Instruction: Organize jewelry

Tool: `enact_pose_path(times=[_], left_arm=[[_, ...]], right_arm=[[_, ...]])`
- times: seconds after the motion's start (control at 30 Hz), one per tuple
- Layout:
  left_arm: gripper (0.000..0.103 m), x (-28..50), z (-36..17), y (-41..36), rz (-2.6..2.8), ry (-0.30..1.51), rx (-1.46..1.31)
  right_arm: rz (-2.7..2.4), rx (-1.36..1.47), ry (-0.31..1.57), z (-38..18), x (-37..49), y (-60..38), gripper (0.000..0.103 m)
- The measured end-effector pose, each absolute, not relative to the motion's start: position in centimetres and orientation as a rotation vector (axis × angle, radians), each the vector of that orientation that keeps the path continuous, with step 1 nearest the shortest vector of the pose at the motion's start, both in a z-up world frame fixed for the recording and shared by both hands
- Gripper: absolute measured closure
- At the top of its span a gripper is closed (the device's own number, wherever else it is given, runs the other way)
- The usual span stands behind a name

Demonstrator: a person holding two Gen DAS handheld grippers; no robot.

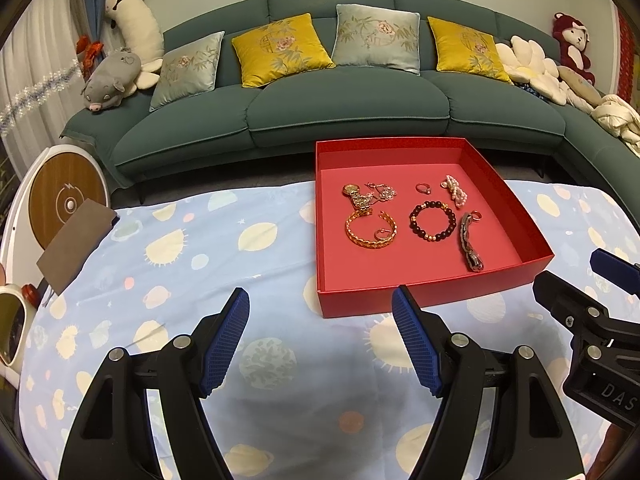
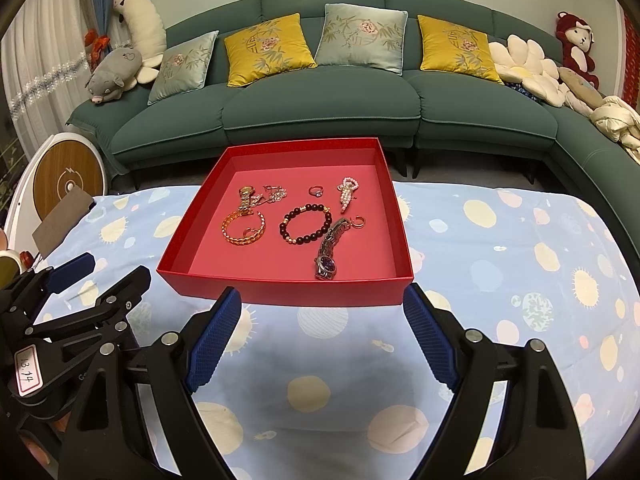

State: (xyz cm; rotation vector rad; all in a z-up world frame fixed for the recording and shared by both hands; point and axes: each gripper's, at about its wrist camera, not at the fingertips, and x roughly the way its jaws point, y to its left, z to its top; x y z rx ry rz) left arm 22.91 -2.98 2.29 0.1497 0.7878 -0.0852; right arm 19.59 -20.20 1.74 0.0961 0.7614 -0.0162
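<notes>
A red open box [image 1: 400, 300] [image 2: 280, 294] stands on the table and holds the jewelry: a gold bangle [image 1: 370, 230] [image 2: 244, 227], a gold watch [image 1: 358, 198] [image 2: 246, 200], a dark bead bracelet [image 1: 433, 222] [image 2: 306, 224], a silver watch [image 1: 469, 246] [image 2: 330, 250], a pearl piece [image 1: 455, 189] [image 2: 347, 194], a thin chain [image 1: 382, 191] and small rings [image 1: 423, 188] [image 2: 316, 191]. My left gripper [image 1: 320, 302] is open and empty, just before the box's near left corner. My right gripper [image 2: 322, 296] is open and empty at the box's near wall.
The table is covered by a light blue planet-print cloth [image 1: 200, 240] [image 2: 500, 240]. A brown card [image 1: 76, 240] lies at its left edge. A round white and wood device [image 1: 68, 196] stands at left. A green sofa [image 1: 340, 104] with cushions and soft toys lies behind.
</notes>
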Motion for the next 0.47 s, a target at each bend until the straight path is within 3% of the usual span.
enact_pose_path(times=[0.33,0.47], left_arm=[[0.032,22.89,2.46,-3.16,-0.099,0.795,0.131],[0.032,22.79,2.46,-3.54,-0.102,0.785,0.154]], right_arm=[[-0.014,0.09,0.761,1.67,19.56,-19.94,0.022],[-0.014,0.082,0.752,1.68,19.43,-19.56,0.017]])
